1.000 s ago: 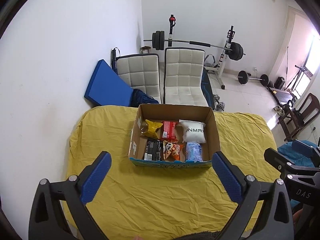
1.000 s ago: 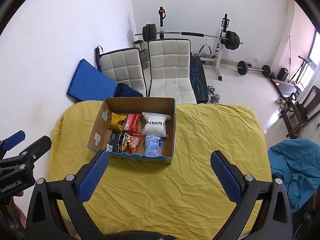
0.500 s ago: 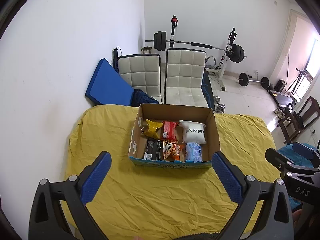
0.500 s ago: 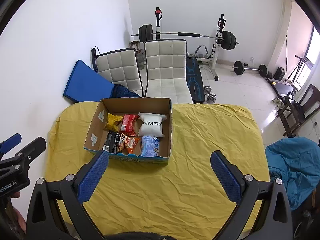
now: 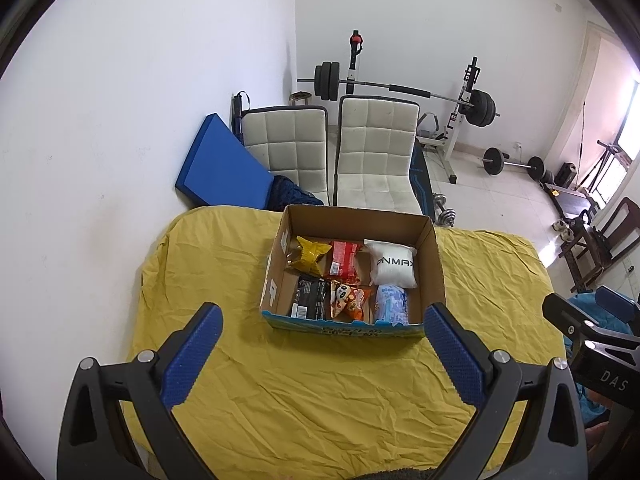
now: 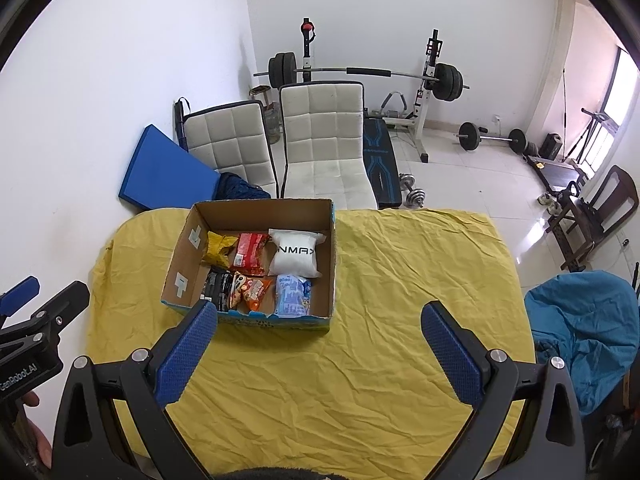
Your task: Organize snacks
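Above the box (image 5: 352, 324), both tongs (image 5: 325, 354) (image 6: 320, 350) hover spread wide, empty.

Daylight floods in from the window (image 6: 612, 128) on my right, leaving a pink-white bloom there and a glare patch on the floor tiles (image 6: 536, 236). The room is bright and evenly lit, and the shadows inside the cardboard box (image 5: 434, 264) are soft. Both my lenses bend straight walls into curves and end in a black ring at the corners. Focus is sharp centrally, and my nearest blue fingertips (image 5: 192, 356) look slightly soft.
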The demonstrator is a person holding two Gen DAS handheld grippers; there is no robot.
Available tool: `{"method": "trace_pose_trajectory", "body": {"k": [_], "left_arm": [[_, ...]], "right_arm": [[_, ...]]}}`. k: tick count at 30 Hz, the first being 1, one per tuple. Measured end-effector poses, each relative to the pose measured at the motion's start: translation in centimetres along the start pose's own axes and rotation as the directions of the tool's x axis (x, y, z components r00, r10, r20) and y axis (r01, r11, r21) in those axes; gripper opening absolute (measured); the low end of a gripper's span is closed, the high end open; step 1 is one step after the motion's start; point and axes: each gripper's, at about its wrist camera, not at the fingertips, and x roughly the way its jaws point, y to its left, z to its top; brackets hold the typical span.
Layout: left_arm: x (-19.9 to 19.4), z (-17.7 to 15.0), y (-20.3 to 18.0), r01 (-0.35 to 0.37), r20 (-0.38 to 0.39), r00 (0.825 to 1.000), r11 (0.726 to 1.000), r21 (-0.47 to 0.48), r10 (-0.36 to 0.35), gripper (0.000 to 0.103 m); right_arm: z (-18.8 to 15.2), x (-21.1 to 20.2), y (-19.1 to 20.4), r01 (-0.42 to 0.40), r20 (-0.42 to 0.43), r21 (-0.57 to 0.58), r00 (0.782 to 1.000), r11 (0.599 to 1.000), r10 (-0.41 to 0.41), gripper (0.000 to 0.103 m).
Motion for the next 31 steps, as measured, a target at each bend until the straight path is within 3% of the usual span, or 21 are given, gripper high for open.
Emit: {"method": "trace_pose_trajectory", "body": {"k": [31], "left_arm": [[0.49, -0.52, -0.85, 0.018, -0.002, 1.000, 0.999, 0.035, -0.018, 0.103]], "right_arm": [[0.40, 0.21, -0.11, 0.015, -0.008, 0.037, 1.000, 0.999, -0.015, 0.103]]}}
